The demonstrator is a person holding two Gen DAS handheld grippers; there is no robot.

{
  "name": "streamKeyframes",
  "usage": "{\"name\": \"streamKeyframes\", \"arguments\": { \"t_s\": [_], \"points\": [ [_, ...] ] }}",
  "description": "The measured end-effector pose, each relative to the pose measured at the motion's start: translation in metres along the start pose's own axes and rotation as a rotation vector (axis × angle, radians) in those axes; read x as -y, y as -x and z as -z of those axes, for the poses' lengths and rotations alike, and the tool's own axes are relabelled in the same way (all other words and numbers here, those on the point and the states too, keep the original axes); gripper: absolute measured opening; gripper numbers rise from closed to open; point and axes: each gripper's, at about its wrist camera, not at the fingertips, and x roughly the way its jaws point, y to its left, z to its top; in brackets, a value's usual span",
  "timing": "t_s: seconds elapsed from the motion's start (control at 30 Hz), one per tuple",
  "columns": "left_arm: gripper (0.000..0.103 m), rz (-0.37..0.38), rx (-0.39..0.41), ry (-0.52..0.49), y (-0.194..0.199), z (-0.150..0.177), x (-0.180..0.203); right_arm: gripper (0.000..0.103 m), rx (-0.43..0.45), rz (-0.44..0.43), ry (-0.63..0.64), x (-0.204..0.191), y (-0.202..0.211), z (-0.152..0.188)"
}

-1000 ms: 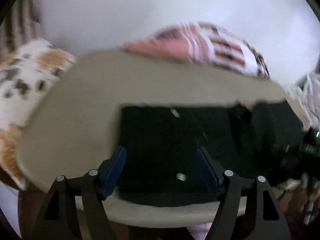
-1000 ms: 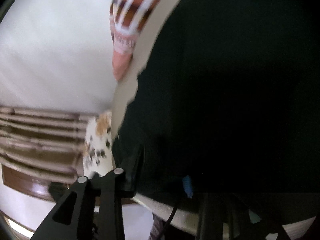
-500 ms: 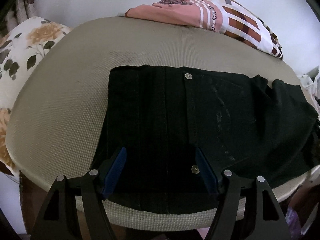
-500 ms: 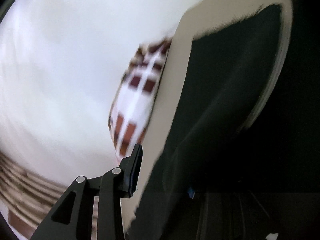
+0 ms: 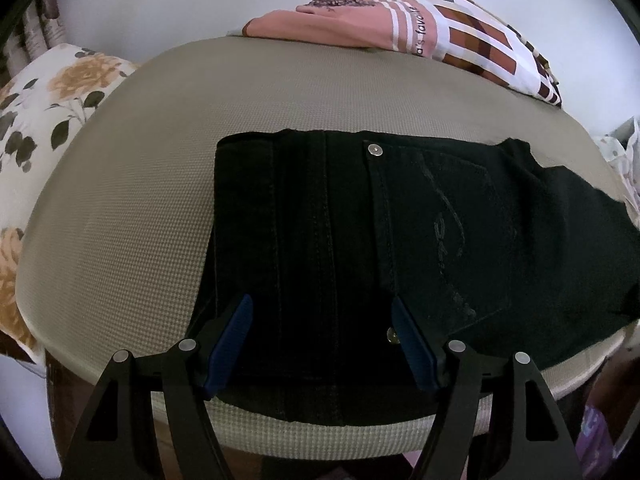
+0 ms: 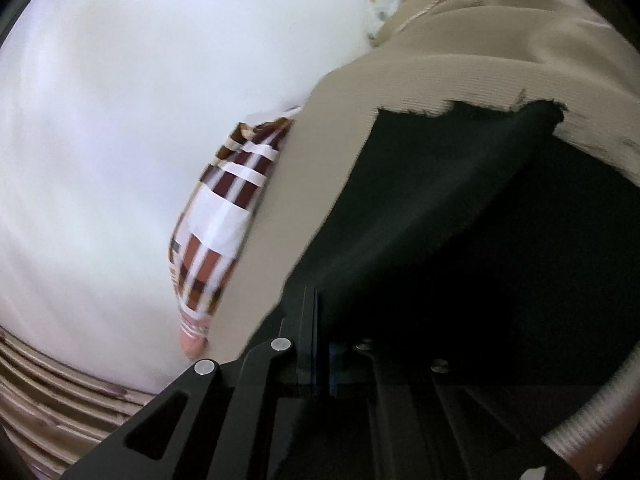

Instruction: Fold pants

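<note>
Black pants point(image 5: 384, 248) lie folded lengthwise on a beige padded surface point(image 5: 132, 208), waistband at the left, legs running off to the right. My left gripper point(image 5: 326, 332) is open, its blue pads point(image 5: 232, 336) hovering over the waistband end near the front edge, holding nothing. In the right wrist view my right gripper point(image 6: 320, 328) has its fingers pressed together on a fold of the black pants point(image 6: 460, 216), which fills the right half of that view. The right finger is mostly hidden by the dark cloth.
A pink and brown checked garment point(image 5: 420, 28) lies at the back of the surface and shows in the right wrist view point(image 6: 216, 232). A floral pillow point(image 5: 44, 120) sits at the left. A white wall point(image 6: 120, 100) stands behind.
My left gripper has risen and steadied, staying open over the waistband. My right gripper has swung and closed on the pants cloth, lifting it.
</note>
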Motion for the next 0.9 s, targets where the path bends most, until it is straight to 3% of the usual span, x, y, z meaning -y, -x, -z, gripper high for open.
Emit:
{"name": "streamKeyframes", "arguments": {
  "t_s": [0.17,0.23,0.43,0.67,0.9],
  "points": [
    [0.072,-0.008,0.004,-0.02,0.0,0.002,0.001,0.005,-0.058,0.073,-0.096,0.052,0.018,0.027],
    [0.072,-0.014,0.004,-0.028,0.0,0.002,0.002,0.002,-0.051,0.027,-0.16,0.072,0.022,0.033],
    [0.073,-0.017,0.008,-0.041,0.0,0.003,0.002,0.002,-0.032,-0.009,-0.161,0.07,0.032,0.03],
    [0.073,-0.016,0.025,-0.052,0.001,0.005,0.001,0.002,-0.011,-0.029,-0.25,0.098,0.043,0.031],
    [0.073,-0.03,0.033,-0.026,0.004,0.007,-0.011,0.002,0.0,-0.008,-0.241,0.094,0.05,0.034]
  ]
}}
